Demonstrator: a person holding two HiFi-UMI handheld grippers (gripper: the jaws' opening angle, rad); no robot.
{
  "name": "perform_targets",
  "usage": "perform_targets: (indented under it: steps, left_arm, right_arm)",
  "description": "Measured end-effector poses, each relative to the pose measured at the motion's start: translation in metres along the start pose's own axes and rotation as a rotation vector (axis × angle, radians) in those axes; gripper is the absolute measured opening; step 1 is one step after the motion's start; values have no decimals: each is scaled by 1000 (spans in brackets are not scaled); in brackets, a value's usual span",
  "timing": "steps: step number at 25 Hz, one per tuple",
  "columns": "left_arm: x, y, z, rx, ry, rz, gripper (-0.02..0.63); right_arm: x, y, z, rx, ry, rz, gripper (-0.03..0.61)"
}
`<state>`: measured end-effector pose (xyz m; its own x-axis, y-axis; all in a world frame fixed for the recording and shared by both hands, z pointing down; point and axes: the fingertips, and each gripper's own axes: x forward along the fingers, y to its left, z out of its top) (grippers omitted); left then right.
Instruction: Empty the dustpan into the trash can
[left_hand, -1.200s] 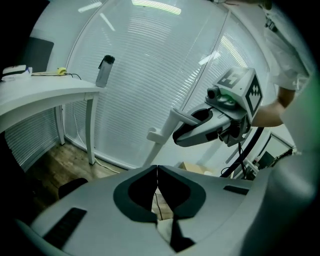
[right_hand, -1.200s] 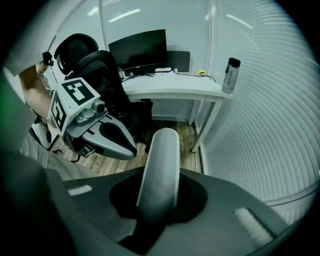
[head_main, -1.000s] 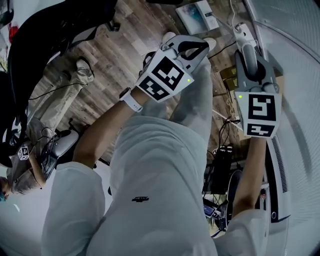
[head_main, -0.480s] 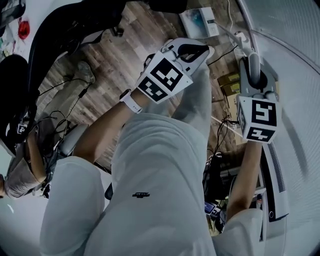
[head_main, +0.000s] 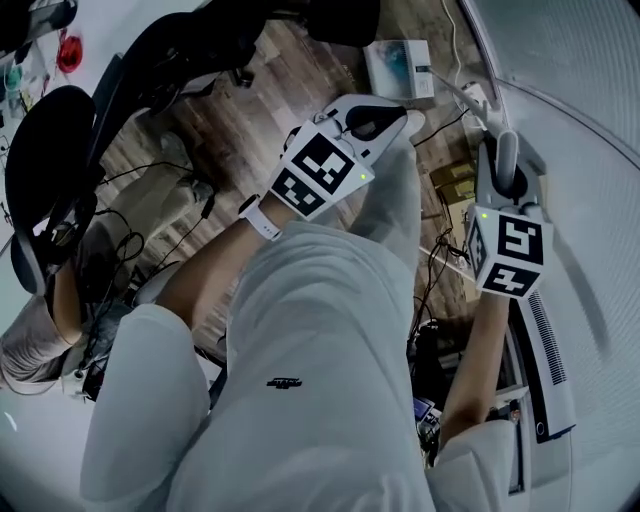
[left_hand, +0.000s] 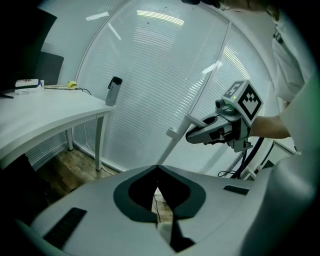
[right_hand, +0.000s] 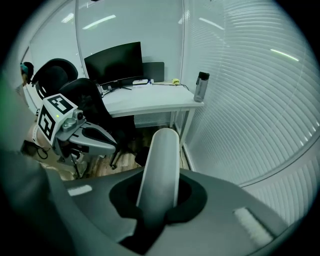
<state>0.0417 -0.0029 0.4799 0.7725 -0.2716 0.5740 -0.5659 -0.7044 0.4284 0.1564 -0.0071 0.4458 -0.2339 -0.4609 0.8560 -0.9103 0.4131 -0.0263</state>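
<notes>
Right tool (right_hand: 159, 200) clamped on white dustpan handle (right_hand: 162, 165). Handle's long axis runs far-left toward left tool (left_hand: 158, 169), shut on nothing. Trash can out of view.

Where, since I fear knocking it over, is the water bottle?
In the right gripper view the water bottle stands upright on the right end of the white desk, close to the blinds.

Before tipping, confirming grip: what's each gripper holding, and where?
Right gripper clamps a white handle partway along, rounded end protruding; left gripper is shut, empty.
</notes>
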Motion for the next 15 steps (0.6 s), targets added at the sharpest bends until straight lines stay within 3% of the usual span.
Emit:
perform_targets:
  steps: [15]
  left_arm:
    - [-50,4,25,-10,-64,-2,8]
  right_arm:
    - [-67,17,42,71,-68,-131,46]
